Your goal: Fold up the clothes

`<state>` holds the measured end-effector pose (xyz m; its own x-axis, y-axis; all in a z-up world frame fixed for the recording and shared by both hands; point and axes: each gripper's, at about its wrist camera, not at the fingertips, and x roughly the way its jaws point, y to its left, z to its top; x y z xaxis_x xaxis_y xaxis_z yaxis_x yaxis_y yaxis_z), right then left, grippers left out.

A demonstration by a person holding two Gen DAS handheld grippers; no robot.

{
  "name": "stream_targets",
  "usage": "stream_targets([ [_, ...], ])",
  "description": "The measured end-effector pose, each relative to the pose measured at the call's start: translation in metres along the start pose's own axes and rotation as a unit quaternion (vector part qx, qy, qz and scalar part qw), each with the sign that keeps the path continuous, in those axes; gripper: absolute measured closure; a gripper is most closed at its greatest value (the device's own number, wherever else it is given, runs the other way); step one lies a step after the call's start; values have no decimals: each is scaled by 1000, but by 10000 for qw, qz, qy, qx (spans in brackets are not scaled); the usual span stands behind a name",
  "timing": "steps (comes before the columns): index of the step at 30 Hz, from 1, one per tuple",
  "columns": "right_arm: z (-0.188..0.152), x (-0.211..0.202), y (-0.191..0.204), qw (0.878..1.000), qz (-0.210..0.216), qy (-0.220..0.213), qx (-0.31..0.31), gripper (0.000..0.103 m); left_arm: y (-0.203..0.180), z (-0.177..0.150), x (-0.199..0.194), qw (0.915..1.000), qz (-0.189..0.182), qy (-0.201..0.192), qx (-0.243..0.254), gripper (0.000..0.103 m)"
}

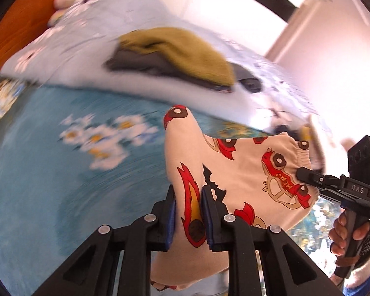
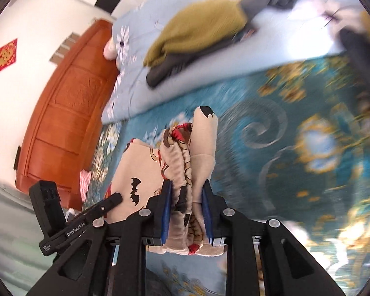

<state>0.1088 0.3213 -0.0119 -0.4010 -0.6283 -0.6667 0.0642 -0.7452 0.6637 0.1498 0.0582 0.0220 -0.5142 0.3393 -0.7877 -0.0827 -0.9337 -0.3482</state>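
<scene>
Cream children's pants (image 1: 236,172) printed with red cars, flames and black bats hang lifted above the teal flowered bedspread (image 1: 49,172). My left gripper (image 1: 188,218) is shut on one edge of the pants. The right gripper (image 1: 308,176), held by a hand, pinches the gathered waistband at the far right of the left wrist view. In the right wrist view the right gripper (image 2: 187,212) is shut on the bunched waistband of the pants (image 2: 185,162), and the left gripper (image 2: 113,199) grips the fabric at lower left.
A light blue quilt (image 1: 111,24) lies folded at the back of the bed with an olive-green garment (image 1: 185,51) and a dark grey one (image 1: 140,66) piled on it. A brown wooden headboard (image 2: 61,113) stands at the left against a white wall.
</scene>
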Motion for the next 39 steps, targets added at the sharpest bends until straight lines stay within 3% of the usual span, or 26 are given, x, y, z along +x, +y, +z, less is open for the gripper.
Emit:
stream_targets([
  [4, 16, -76, -22, 9985, -244, -478, -63, 79, -77, 28, 2, 9967, -456, -212, 634, 88],
  [9, 37, -170, -50, 9927, -714, -946, -205, 81, -164, 56, 15, 9884, -1032, -280, 1082, 88],
  [11, 41, -198, -64, 9914, -756, -1062, -137, 100, -183, 57, 26, 9870, -1138, -191, 1116, 88],
  [13, 43, -217, -79, 9896, -902, -1120, -31, 101, -194, 49, 40, 9878, -1119, -11, 1082, 88],
  [17, 34, -226, -112, 9872, -1116, -1114, 253, 101, -189, 19, 72, 9905, -921, 429, 926, 88],
  [22, 8, -231, -138, 9846, -888, -1362, 635, 99, -179, -16, 99, 9911, -833, 840, 604, 87],
  [28, -20, -215, -106, 9853, -1140, -1271, -104, 98, -126, -19, 91, 9941, -589, 884, -231, 87],
  [30, -34, -195, -97, 9882, -1058, -1057, -330, 71, -109, -21, 85, 9937, -539, 869, -455, 83],
  [31, -42, -181, -96, 9899, -1010, -914, -384, 50, -104, -22, 82, 9936, -520, 873, -502, 79],
  [33, -54, -162, -102, 9917, -985, -759, -325, 48, -95, -27, 77, 9935, -469, 882, -551, 76],
  [36, -67, -155, -123, 9888, -1169, -926, 107, 48, -85, -37, 79, 9908, -508, 991, -771, 69],
  [39, -65, -167, -145, 9812, -1322, -1313, 505, 48, -83, -54, 100, 9790, -833, 1321, -1308, 55],
])
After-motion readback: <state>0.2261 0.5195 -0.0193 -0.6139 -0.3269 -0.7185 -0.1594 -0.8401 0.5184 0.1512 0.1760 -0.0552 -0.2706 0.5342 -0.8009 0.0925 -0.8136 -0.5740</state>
